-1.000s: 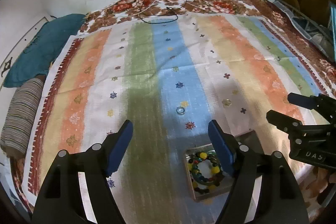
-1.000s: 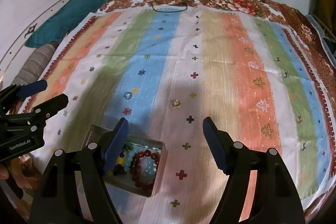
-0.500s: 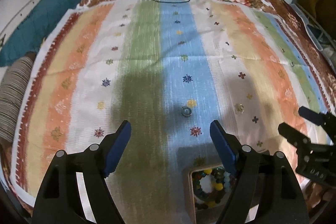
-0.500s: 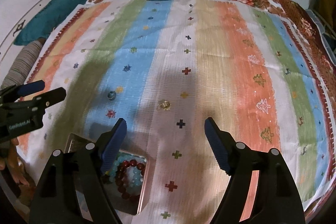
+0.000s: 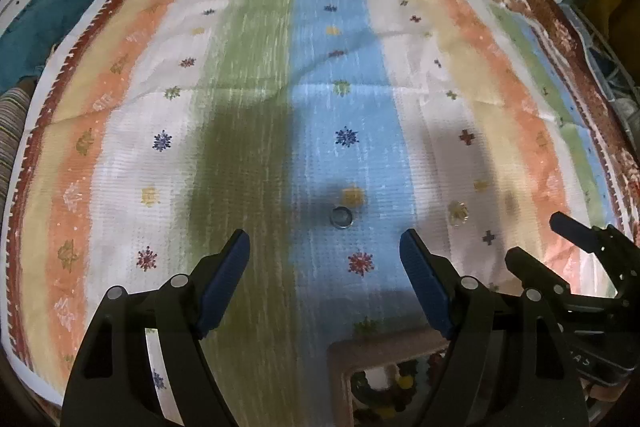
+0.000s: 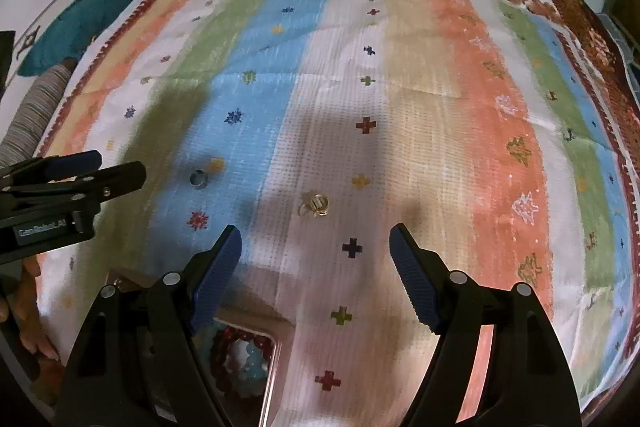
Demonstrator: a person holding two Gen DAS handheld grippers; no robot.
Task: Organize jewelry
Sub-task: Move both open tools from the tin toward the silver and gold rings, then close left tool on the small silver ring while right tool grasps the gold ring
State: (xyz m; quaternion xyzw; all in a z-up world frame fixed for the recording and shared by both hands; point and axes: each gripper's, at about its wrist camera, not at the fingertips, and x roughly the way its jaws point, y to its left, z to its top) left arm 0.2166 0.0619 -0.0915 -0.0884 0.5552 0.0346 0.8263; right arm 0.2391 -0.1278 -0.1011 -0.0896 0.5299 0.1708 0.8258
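Hovering with both claws spread wide and empty, I had the left claw (image 5: 324, 255) poised above the silver ring (image 5: 341, 217) on the blue stripe, and the right claw (image 6: 316, 247) above the gold ring (image 6: 316, 205) on the white stripe just to its right. I judged this the reach-to-pick step; next came lowering each claw to straddle its ring. Both rings looked small and flat on the striped bedspread (image 6: 500, 115). The tray (image 6: 272, 355) of bead bracelets (image 6: 240, 347) lay nearest me.

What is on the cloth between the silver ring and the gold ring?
Nothing but bare striped cloth. In the right wrist view the silver ring lies on the blue stripe and the gold ring on the white one, apart, with only a printed pattern between them.
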